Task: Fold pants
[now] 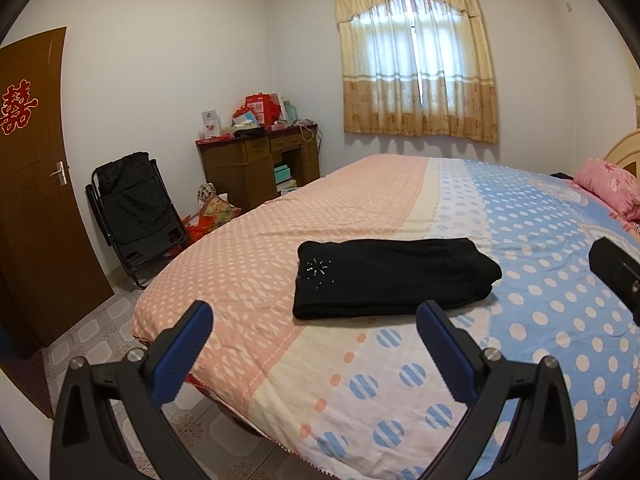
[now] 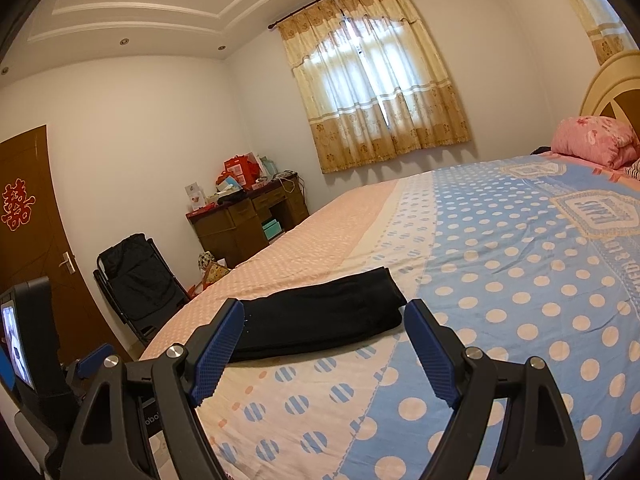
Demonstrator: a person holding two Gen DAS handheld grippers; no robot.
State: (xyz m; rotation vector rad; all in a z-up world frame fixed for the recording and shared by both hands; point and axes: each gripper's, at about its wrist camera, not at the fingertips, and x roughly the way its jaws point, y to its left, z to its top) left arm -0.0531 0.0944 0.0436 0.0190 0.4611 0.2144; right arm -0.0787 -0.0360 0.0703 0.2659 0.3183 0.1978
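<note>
Black pants (image 1: 392,276) lie on the bed (image 1: 360,380), already in a compact folded rectangle, near the foot-side edge, straddling the pink and cream parts of the quilt. A rhinestone patch shows at their left end. From where I'm driving, my left gripper (image 1: 314,344) hangs back from them, blue fingers (image 1: 188,352) spread wide, nothing between them. My right gripper (image 2: 324,344) is the same: fingers (image 2: 432,356) apart, empty, held short of the pants (image 2: 320,316).

Handling guess: soft knit, light, floppy, no stiffness. Layers will likely slide on each other if I lift one side only. Not fragile, not slippery against the pads. If another fold is needed, I'd pinch the two corners of one short end, going through all layers, one gripper each. The stacked edges at the right end look thick enough to pinch.

Room: the bed edge is close on the near left side, floor tiles (image 1: 100,332) below, so dragging the pants that way risks a drop. Plenty of open quilt to the right and beyond. Pink pillow (image 1: 608,188) is well apart at the head end. Folded chair (image 1: 136,216) and desk (image 1: 260,168) are off the bed, out of the way.
</note>
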